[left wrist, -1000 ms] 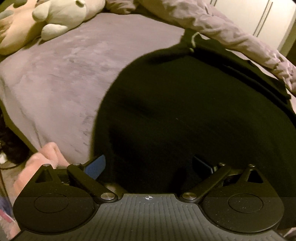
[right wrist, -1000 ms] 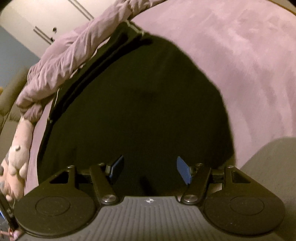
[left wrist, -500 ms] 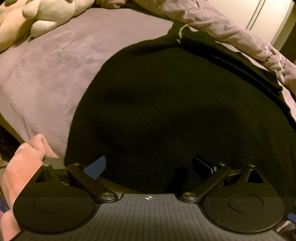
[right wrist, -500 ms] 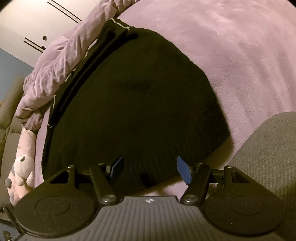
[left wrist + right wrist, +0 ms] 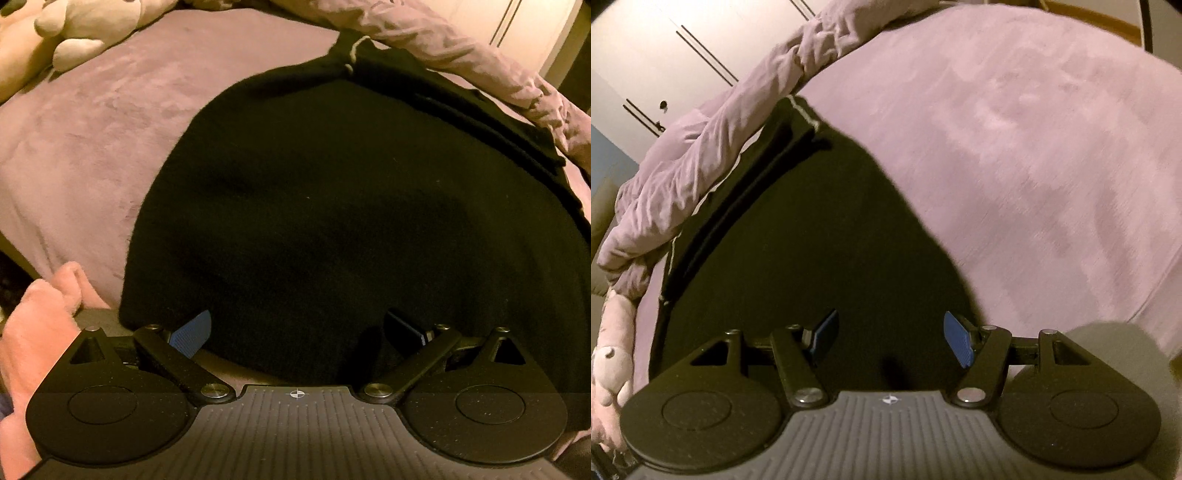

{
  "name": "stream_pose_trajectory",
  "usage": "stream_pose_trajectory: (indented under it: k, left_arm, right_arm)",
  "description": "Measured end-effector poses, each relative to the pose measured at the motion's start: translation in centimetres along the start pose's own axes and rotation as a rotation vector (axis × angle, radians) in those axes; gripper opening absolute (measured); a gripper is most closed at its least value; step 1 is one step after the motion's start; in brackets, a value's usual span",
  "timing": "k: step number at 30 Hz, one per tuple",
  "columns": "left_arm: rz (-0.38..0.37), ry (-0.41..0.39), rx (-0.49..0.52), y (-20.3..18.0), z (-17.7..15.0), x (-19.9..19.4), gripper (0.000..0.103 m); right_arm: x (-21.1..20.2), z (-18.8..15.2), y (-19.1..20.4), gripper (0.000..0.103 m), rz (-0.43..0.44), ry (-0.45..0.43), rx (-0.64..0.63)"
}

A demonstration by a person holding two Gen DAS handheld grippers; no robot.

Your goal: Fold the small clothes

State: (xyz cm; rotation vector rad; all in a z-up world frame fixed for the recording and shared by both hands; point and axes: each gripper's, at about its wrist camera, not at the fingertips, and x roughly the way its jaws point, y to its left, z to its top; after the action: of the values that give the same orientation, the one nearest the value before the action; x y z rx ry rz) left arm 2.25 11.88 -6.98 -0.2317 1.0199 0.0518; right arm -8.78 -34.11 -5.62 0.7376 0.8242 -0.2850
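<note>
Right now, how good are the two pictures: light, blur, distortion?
Left wrist view: dim warm light, sharp, the black garment shows almost no folds; fisheye bends the bed cover. Right wrist view: same light, the purple cover and the garment's edge are smeared by motion blur.

Warm dim light; a mauve plush bed (image 5: 92, 147) fills the frame, cream wardrobe doors (image 5: 665, 62) upper left.

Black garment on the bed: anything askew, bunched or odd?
Nothing stands out. The black garment lies spread flat on the purple bedspread, its seamed edge against the rumpled duvet. Both the left claw and the right claw are open over its near edge.
</note>
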Motion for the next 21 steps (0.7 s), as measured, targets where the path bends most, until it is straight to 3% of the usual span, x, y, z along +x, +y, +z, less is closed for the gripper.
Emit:
stream_pose_trajectory:
  k: [5, 12, 15, 17, 19, 21]
  left_arm:
    - [0.004, 0.01, 0.011, -0.3, -0.2, 0.1, 0.102]
    - [0.007, 0.022, 0.04, -1.1, -0.3, 0.2, 0.102]
    - [0.001, 0.027, 0.054, -1.7, -0.5, 0.3, 0.102]
    - [-0.002, 0.033, 0.065, -2.1, -0.7, 0.4, 0.102]
    - [-0.005, 0.037, 0.075, -2.5, -0.9, 0.5, 0.102]
    - [-0.01, 0.039, 0.083, -2.8, -1.0, 0.6, 0.102]
  right_arm:
    - [1.0, 1.2, -0.5, 0.063, -0.039, -0.013, -0.059]
    - [3.4, 2.6, -1.7, 0.066, 0.037, 0.021, -0.085]
    - [3.6, 2.5, -1.1, 0.066, 0.036, 0.048, -0.153]
    - [3.6, 2.5, -0.7, 0.061, 0.044, 0.073, -0.202]
    - [3.4, 2.3, -0.5, 0.046, 0.06, 0.107, -0.236]
    - [3.3, 2.0, -0.3, 0.037, 0.059, 0.134, -0.26]
